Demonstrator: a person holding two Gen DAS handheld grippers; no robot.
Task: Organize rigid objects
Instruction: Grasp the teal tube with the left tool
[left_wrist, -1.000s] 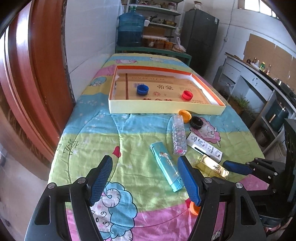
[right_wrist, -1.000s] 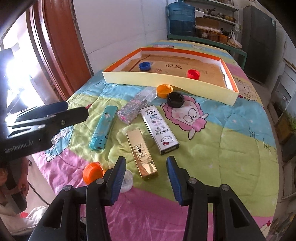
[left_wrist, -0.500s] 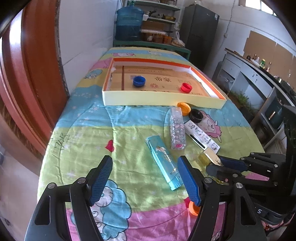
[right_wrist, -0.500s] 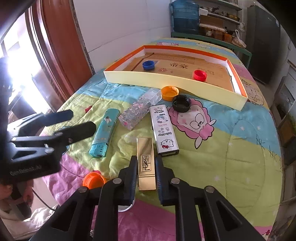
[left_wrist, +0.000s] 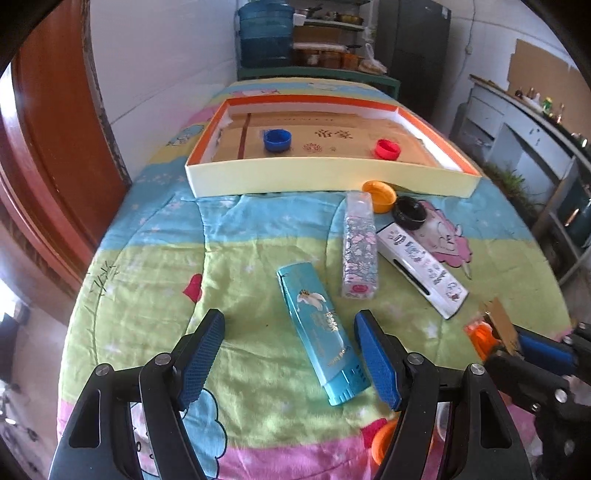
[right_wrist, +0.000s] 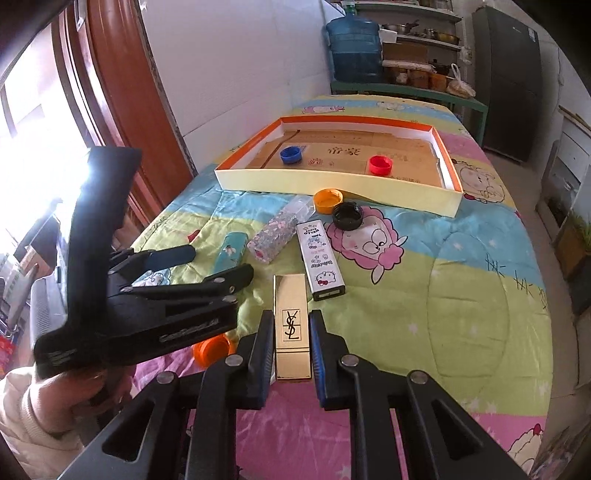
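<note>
Here I see the worktop under a cartoon quilt, with open room on its right half and the wall close along its left edge. At the far end lies the tray, shallow, orange-rimmed, its cardboard floor printed with two Chinese characters; a blue cap and a red cap sit inside, well apart. Just outside its near wall are an orange cap and a black cap, touching.

Nearer me lie three long boxes: a teal box, a floral box, and a white box with Hello Kitty art.

My right hand-held gripper pinches the gold box, marked YSL, by its long sides, pointing steeply down.

My left hand-held gripper is spread wide, angled down, with the teal box's near end between its fingers, untouched. A hand in a pale sleeve grips its handle.

Another orange cap lies near the worktop's front edge.
</note>
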